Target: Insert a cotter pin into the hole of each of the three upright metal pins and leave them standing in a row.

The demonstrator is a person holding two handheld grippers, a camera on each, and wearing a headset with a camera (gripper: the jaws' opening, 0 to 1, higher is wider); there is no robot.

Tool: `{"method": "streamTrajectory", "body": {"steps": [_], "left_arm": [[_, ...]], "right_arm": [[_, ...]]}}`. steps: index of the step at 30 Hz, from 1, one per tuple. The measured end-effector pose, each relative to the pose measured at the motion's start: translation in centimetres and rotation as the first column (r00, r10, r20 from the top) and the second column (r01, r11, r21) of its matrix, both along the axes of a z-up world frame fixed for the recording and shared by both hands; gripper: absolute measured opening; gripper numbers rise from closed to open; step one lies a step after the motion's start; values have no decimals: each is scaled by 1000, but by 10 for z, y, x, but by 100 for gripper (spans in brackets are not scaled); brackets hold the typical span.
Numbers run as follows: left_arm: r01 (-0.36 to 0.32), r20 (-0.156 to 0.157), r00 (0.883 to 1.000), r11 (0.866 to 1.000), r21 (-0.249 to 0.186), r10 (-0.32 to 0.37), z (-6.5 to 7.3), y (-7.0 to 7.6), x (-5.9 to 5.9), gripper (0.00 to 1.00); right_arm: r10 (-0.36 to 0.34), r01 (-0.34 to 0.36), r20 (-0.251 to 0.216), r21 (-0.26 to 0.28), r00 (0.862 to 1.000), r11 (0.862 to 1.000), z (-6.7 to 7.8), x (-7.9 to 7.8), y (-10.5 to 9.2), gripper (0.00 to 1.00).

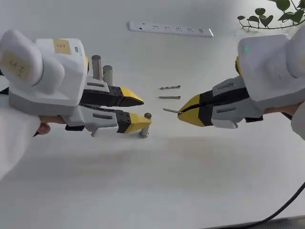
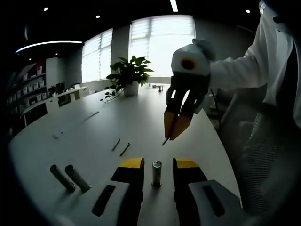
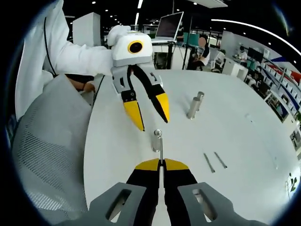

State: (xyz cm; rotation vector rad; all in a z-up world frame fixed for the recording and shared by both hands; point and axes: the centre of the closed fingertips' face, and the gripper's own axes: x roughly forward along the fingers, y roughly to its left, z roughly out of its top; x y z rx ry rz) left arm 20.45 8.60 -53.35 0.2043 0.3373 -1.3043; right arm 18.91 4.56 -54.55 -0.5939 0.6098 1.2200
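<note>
- L gripper (image 1: 142, 110): I'm holding it w/ jaws spread, straddling one upright metal pin (image 2: 156, 173). Gaps are showing on both sides, so no contact.
- That pin is standing on the white table (image 1: 157, 181), near-centre, well apart from the other two uprights.
- R gripper (image 1: 182, 113): I'm pinching a cotter pin (image 3: 161, 149) btwn jaws pressed together, and it's sticking straight out past the tips.
- The cotter pin's free end is pointing at the top of the straddled pin and sitting v. close to it. Can't tell if it's touching.
- Second pin (image 1: 96, 67) and third pin (image 1: 107, 75) are standing side by side at far left, just beyond the L gripper's body.
- A spare cotter pin (image 1: 170, 88) and another spare (image 1: 169, 97) are lying flat on the table, roughly parallel, just beyond the one I'm gripping.
- A power strip (image 1: 170, 28) is lying along the far side, w/ a plant (image 1: 271, 14) trailing in at far right.
</note>
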Motion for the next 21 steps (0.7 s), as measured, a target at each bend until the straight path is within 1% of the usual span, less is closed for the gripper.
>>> {"method": "streamTrajectory", "body": {"steps": [1, 2, 4, 8, 12, 15, 17, 19, 21], "left_arm": [[-6, -6, 1000, 1000, -7, 6, -1, -1, 1, 21], [-7, -9, 1000, 1000, -5, 7, -3, -1, 2, 20], [-10, -13, 1000, 1000, 7, 10, -8, -2, 4, 18], [-5, -36, 999, 1000, 6, 5, -14, -3, 3, 17], [-1, -43, 999, 1000, 16, 2, -18, -3, 1, 15], [1, -60, 998, 1000, 15, 0, -20, -3, 1, 10], [1, -63, 998, 1000, 11, 0, -20, -3, 1, 10], [7, -68, 998, 1000, 11, -6, -20, -3, 0, 9], [10, -66, 998, 1000, 11, -9, -20, -4, 0, 7]], "right_arm": [[7, -7, -1, -5, 1000, 1000, -2, 1, 1, 0], [13, -13, -2, -11, 1000, 1000, -4, 2, 1, 0], [24, -24, -7, -21, 1000, 999, -9, 7, 0, 0], [53, -54, -15, -38, 998, 998, -16, 8, 3, 0], [68, -69, -22, -34, 997, 997, -18, 10, 7, 0], [85, -86, -36, -33, 996, 996, -20, 9, 10, 0], [88, -89, -42, -25, 995, 996, -20, 9, 12, 0], [97, -98, -43, -24, 994, 995, -21, 13, 13, 0], [108, -109, -40, -26, 993, 994, -21, 13, 13, 0]]}}
